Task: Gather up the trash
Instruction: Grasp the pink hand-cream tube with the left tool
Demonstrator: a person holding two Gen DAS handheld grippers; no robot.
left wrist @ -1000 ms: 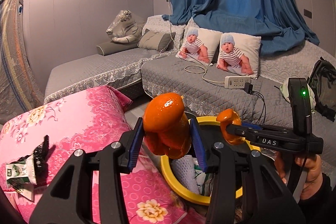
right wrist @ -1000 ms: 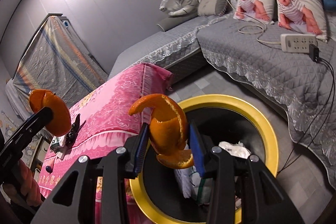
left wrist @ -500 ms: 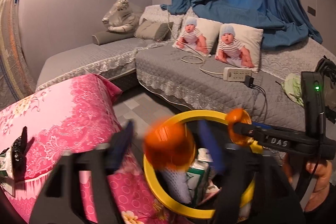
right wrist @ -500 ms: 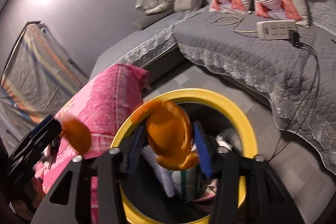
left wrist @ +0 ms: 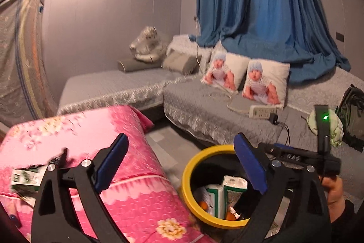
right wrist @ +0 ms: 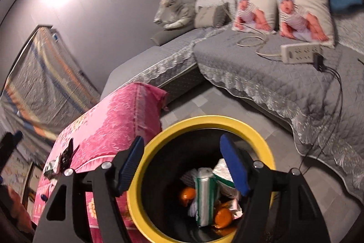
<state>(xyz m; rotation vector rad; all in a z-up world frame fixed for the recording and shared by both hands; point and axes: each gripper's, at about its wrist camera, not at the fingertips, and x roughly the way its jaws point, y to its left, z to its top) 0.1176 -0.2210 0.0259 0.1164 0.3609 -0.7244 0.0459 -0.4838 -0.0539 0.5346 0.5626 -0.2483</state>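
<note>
A yellow-rimmed black bin (right wrist: 261, 136) (left wrist: 188, 174) stands on the floor beside the pink table. Inside lie orange peels (right wrist: 223, 216) (right wrist: 187, 196) among a green-and-white carton (right wrist: 206, 195) and wrappers. My right gripper (right wrist: 182, 165) hangs right over the bin, its jaws opening with nothing between them. My left gripper (left wrist: 179, 165) is wide and still opening, empty, above the table's edge and the bin's left rim. The right gripper's black body (left wrist: 295, 157) shows in the left wrist view. A small carton (left wrist: 25, 177) with a dark scrap (left wrist: 59, 157) lies on the table.
The pink flowered tablecloth (left wrist: 79, 129) covers the table at left. A grey quilted sofa (right wrist: 273, 74) wraps the far side, with two baby-print cushions (left wrist: 266, 81), a power strip (right wrist: 300, 52) and cables. A backpack (left wrist: 352, 113) sits at far right. Blue curtains (left wrist: 261, 3) hang behind.
Both grippers held orange peels over the bin; both opened and the peels dropped into it. The left gripper drew back and rose a little.
</note>
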